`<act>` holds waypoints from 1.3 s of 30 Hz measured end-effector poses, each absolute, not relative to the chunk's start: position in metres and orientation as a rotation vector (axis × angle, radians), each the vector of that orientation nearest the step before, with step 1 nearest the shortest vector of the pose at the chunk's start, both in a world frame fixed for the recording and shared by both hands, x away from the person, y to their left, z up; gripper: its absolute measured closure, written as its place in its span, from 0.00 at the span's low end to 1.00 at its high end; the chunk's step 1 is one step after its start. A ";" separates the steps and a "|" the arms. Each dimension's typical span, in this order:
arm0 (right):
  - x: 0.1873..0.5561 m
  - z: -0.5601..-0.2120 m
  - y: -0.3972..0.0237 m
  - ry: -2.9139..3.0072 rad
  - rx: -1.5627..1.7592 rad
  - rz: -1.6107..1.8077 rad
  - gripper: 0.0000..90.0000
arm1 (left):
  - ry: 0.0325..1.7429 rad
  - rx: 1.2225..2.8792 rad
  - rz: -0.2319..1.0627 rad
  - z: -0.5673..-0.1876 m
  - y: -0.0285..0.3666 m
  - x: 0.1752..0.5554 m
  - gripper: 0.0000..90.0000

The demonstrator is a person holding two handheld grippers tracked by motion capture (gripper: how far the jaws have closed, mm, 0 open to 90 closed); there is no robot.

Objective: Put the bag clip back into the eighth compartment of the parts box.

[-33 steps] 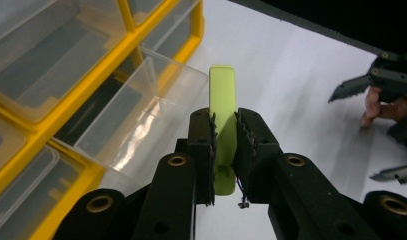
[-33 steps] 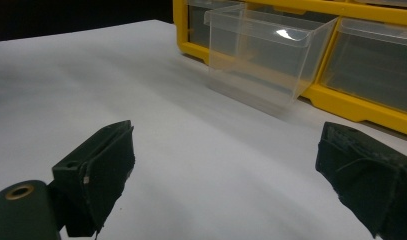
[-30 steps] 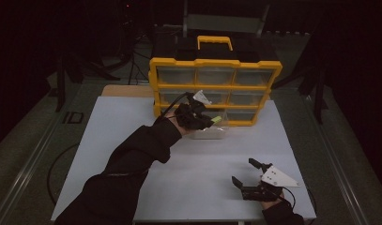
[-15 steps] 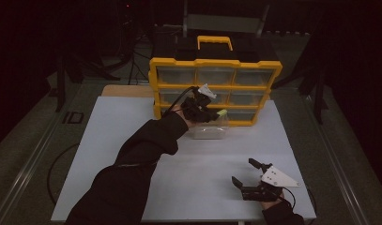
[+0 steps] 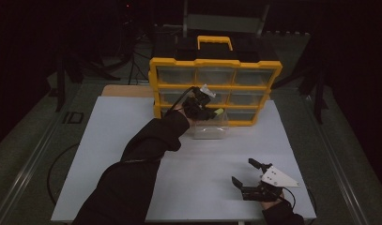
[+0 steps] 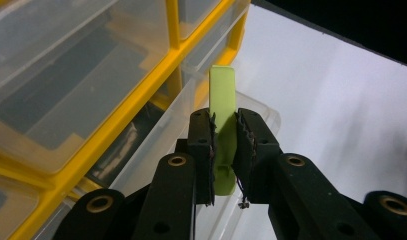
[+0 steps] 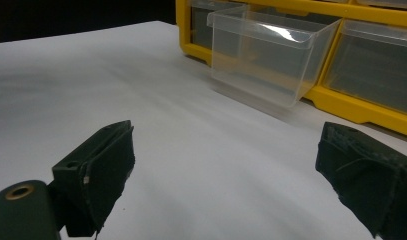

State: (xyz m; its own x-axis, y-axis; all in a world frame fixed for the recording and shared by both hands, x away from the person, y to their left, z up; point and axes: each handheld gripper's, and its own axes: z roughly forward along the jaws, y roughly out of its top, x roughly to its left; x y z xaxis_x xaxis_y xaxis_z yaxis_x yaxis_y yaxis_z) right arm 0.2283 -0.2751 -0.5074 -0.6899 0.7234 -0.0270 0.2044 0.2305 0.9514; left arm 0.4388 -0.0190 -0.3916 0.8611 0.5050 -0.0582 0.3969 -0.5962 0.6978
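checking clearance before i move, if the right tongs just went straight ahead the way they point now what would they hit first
Probably the pulled-out clear drawer of the yellow organizer: it lies ahead of the open right tongs across bare white table. Depth is uncertain.

Yellow plastic drawer cabinet blocks white table far edge; pulled-out clear plastic drawer juts forward; near half open.

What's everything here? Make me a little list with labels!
Table: white table top
Big box: yellow drawer organizer with clear drawers and a handle on top
Pulled-out drawer: clear drawer from the bottom row, sticking out over the table
Left gripper: shut on a light green strip, above the open drawer
Right gripper: open, holding nothing, near the table's front edge
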 end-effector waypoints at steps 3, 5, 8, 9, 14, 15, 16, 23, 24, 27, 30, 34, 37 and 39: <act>0.228 -0.508 -0.275 2.042 0.855 1.469 0.09 | 0.655 2.285 0.174 -0.396 -0.018 0.443 0.88; 0.229 -0.508 -0.275 2.043 0.848 1.465 0.09 | 0.655 2.298 0.163 -0.399 -0.018 0.446 0.88; 0.229 -0.508 -0.276 2.042 0.851 1.467 0.09 | 0.675 2.311 0.183 -0.403 -0.019 0.447 0.88; 0.229 -0.508 -0.276 2.042 0.851 1.467 0.09 | 0.675 2.311 0.183 -0.403 -0.019 0.447 0.88; 0.229 -0.508 -0.275 2.043 0.852 1.468 0.09 | 0.689 2.362 0.162 -0.408 -0.022 0.449 0.88; 0.229 -0.508 -0.275 2.043 0.852 1.468 0.09 | 0.689 2.362 0.162 -0.408 -0.022 0.449 0.88; 0.229 -0.508 -0.276 2.043 0.851 1.468 0.09 | 0.689 2.377 0.158 -0.410 -0.023 0.449 0.88; 0.229 -0.508 -0.275 2.044 0.851 1.467 0.09 | 0.705 2.399 0.136 -0.415 -0.023 0.451 0.88; 0.229 -0.508 -0.275 2.043 0.850 1.467 0.09 | 0.707 2.401 0.114 -0.417 -0.023 0.452 0.88; 0.229 -0.508 -0.276 2.043 0.848 1.470 0.09 | 0.711 2.403 0.114 -0.417 -0.023 0.452 0.87; 0.229 -0.508 -0.276 2.040 0.852 1.471 0.09 | 0.726 2.378 0.161 -0.412 -0.023 0.451 0.72; 0.229 -0.508 -0.276 2.045 0.849 1.469 0.09 | 0.726 2.374 0.159 -0.406 -0.022 0.449 0.61; 0.229 -0.508 -0.276 2.043 0.849 1.469 0.09 | 0.723 2.372 0.162 -0.403 -0.019 0.446 0.44; 0.229 -0.508 -0.276 2.044 0.850 1.467 0.09 | 0.716 2.365 0.157 -0.400 -0.017 0.444 0.39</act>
